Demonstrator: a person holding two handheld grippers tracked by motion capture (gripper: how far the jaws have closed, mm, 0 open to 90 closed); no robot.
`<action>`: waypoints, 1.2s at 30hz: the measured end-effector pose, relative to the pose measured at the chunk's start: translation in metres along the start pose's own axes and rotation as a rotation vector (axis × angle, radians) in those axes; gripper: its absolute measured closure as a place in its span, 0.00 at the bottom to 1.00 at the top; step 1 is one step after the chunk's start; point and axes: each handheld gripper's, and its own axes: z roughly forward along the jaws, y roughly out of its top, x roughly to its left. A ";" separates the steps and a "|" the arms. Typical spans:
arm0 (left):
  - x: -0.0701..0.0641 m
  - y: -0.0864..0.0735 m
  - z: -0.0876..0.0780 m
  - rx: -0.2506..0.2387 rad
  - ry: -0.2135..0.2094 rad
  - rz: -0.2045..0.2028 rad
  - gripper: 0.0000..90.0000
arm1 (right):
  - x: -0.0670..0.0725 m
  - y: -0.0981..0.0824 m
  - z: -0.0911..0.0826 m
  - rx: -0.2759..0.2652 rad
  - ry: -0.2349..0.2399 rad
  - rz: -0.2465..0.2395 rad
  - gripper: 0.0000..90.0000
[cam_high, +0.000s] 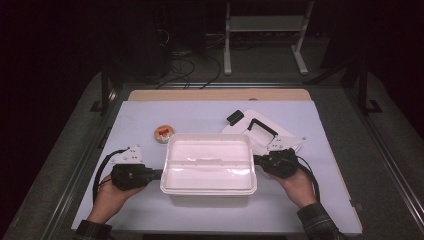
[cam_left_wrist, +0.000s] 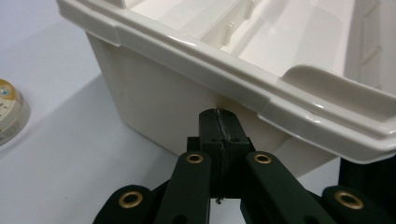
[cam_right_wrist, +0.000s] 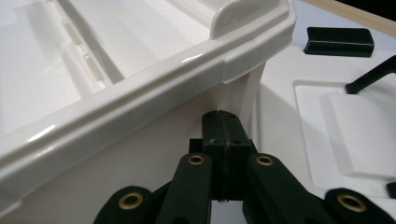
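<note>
Sitting between my two tools is a white open bin (cam_high: 208, 165), rim glossy, a divider inside. My left tool (cam_left_wrist: 219, 122) has its jaws pressed together, tips against the bin's wall under the rim; my right tool (cam_right_wrist: 222, 122) likewise, pinching nothing. Beyond the right tool lies a white lid (cam_right_wrist: 345, 135) with a black handle; a small round tin (cam_left_wrist: 9, 112) rests on the counter (cam_high: 150, 210) past the left.

A white open box (cam_high: 208, 165) stands mid-surface (cam_high: 150, 210) on the pale sheet. Behind it to the right lies a flat white lid (cam_high: 280, 131) with a black handle (cam_high: 262, 126), and to the left a small round tin (cam_high: 163, 133), perhaps a lidded jar.
</note>
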 end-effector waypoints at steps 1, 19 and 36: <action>-0.001 0.000 0.000 -0.001 -0.001 0.000 1.00 | -0.001 0.003 0.003 0.005 -0.015 -0.009 1.00; 0.010 0.014 -0.022 0.100 0.082 0.027 0.73 | -0.001 -0.009 -0.009 0.036 -0.081 -0.018 0.70; 0.015 0.057 -0.041 0.160 0.089 0.094 0.40 | 0.003 -0.053 -0.035 0.101 -0.169 0.059 0.24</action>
